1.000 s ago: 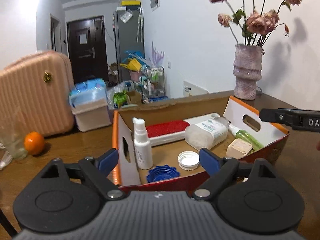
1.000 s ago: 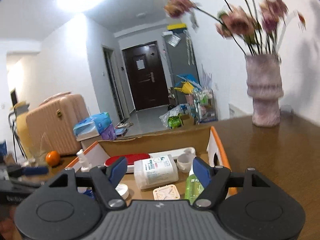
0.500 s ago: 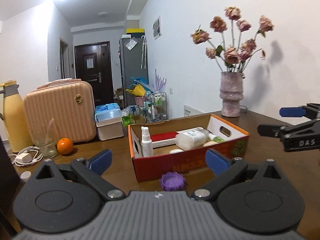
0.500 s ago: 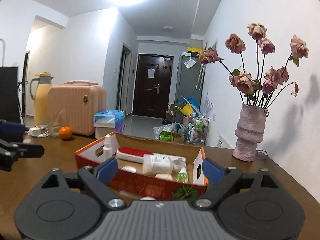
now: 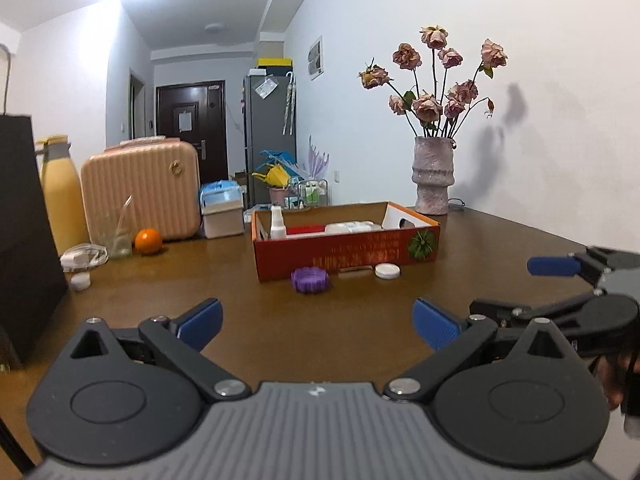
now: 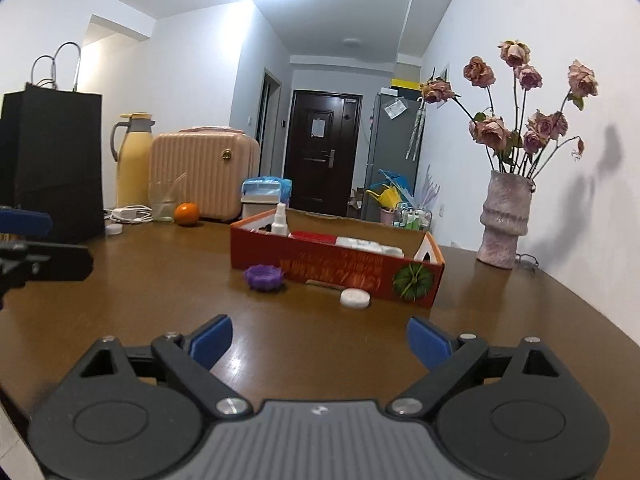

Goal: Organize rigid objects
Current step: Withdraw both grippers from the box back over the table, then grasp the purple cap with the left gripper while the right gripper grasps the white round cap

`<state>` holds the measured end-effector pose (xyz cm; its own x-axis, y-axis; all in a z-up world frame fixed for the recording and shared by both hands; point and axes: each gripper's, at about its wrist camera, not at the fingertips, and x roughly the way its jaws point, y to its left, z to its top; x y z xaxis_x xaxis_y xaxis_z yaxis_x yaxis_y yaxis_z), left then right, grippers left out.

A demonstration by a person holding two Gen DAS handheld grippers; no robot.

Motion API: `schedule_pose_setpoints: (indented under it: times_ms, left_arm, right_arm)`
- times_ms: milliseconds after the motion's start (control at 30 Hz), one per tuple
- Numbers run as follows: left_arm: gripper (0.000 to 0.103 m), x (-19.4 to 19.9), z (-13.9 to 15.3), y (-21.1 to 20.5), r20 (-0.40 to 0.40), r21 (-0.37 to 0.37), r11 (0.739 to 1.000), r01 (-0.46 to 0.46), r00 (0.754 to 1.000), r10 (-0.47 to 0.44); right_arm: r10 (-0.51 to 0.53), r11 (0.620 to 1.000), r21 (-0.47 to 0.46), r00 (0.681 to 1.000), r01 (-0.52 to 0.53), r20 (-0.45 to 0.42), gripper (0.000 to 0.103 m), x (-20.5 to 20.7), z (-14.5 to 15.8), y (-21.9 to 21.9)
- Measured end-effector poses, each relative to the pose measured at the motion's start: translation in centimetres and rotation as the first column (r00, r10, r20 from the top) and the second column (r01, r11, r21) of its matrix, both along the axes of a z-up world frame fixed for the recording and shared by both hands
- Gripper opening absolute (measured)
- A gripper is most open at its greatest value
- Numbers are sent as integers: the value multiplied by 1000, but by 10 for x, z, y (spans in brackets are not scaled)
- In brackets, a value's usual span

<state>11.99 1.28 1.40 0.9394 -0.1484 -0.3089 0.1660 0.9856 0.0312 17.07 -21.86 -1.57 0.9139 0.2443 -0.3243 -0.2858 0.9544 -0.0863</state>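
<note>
Sorting almost done | bottles sit in far box (image 5: 346, 248) | purple cap (image 5: 310, 279), white cap (image 5: 387, 271) wait near it | left gripper (image 5: 316, 324), right gripper (image 6: 319, 344) wide open, empty, jaws just opened

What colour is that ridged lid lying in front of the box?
Purple; the ridged lid shows best in the left wrist view.

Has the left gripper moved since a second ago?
Yes. The left gripper has backed away from the red box, which now sits far smaller across the table; its jaws have just been opening, empty.
</note>
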Motion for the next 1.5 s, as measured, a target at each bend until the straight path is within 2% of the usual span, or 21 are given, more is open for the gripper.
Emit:
schedule_pose_setpoints:
  times_ms: [133, 300, 400, 633, 833, 933, 1067, 1133, 1200, 1267, 1400, 1500]
  left_arm:
    - [103, -7, -4, 3, -14, -8, 1000, -17, 1000, 16]
    - [103, -6, -5, 6, -22, -23, 999, -36, 999, 35]
    - [103, -3, -10, 4, -35, 0, 999, -46, 998, 46]
    - [103, 27, -20, 6, -91, -8, 999, -48, 995, 47]
    - [103, 84, -24, 0, -156, -17, 1000, -20, 988, 17]
    - [103, 120, -27, -7, -177, 8, 1000, 1, 984, 1]
    - [103, 172, -34, -15, -227, 44, 999, 16, 974, -5]
    - [103, 200, -39, -17, -254, 53, 998, 26, 967, -11]
    - [101, 227, -43, -19, -272, 60, 998, 37, 962, -19]
    - [95, 253, -49, -21, -292, 68, 997, 37, 956, -16]
    - [93, 290, -60, -24, -319, 39, 997, 59, 947, -44]
    - [80, 305, -68, -26, -332, 27, 999, 46, 943, -35]
  right_arm:
    - [-3, 1000, -1, 1000, 3, 0, 94, -24, -7, 0]
    - [-18, 1000, -4, 999, 18, 27, 94, -35, -1, -4]
    - [-23, 1000, 4, 999, 22, 29, 94, -31, 0, -7]
    - [-38, 999, 38, 999, 39, -11, 94, -6, -9, -12]
    - [-5, 996, 85, 993, 15, -118, 94, 45, -6, -16]
    - [14, 994, 107, 991, 0, -136, 93, 78, -4, -18]
    - [14, 996, 85, 989, -2, -148, 90, 129, -5, -17]
    - [15, 995, 102, 985, 2, -172, 84, 159, -8, -18]
    - [17, 992, 124, 975, 11, -221, 71, 192, -13, -18]
    - [19, 993, 115, 960, 14, -279, 64, 225, -21, -15]
    - [12, 997, 79, 946, 15, -324, 58, 261, -34, -5]
    - [10, 998, 56, 938, 11, -347, 53, 277, -43, 2]
